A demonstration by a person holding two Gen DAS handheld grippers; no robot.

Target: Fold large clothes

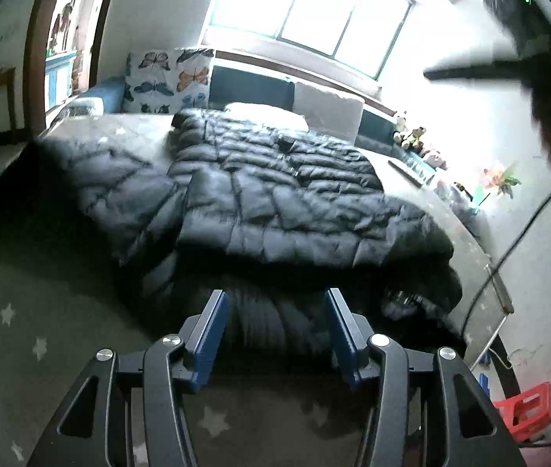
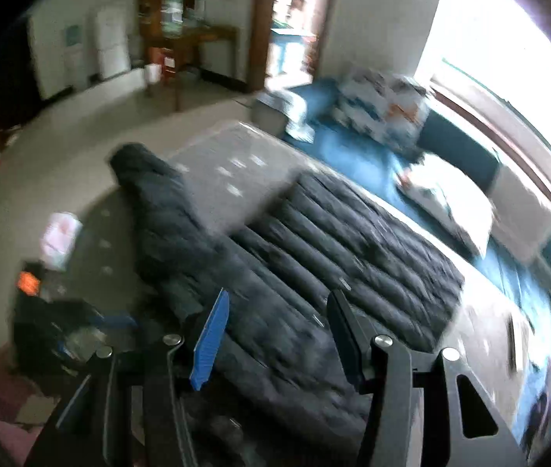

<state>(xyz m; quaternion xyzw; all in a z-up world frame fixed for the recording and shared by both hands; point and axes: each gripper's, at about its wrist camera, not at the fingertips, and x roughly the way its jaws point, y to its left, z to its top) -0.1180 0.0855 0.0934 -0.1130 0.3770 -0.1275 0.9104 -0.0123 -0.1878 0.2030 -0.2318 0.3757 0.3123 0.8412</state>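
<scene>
A black quilted jacket (image 1: 275, 194) is spread on a grey star-patterned bedcover (image 1: 22, 311), one sleeve (image 2: 158, 210) stretched away toward the bed's edge. A bunched fold of the jacket is clamped between the blue pads of the left gripper (image 1: 275, 303). The right gripper (image 2: 275, 311) is held over the jacket with its jaws apart, nothing pressed between them.
</scene>
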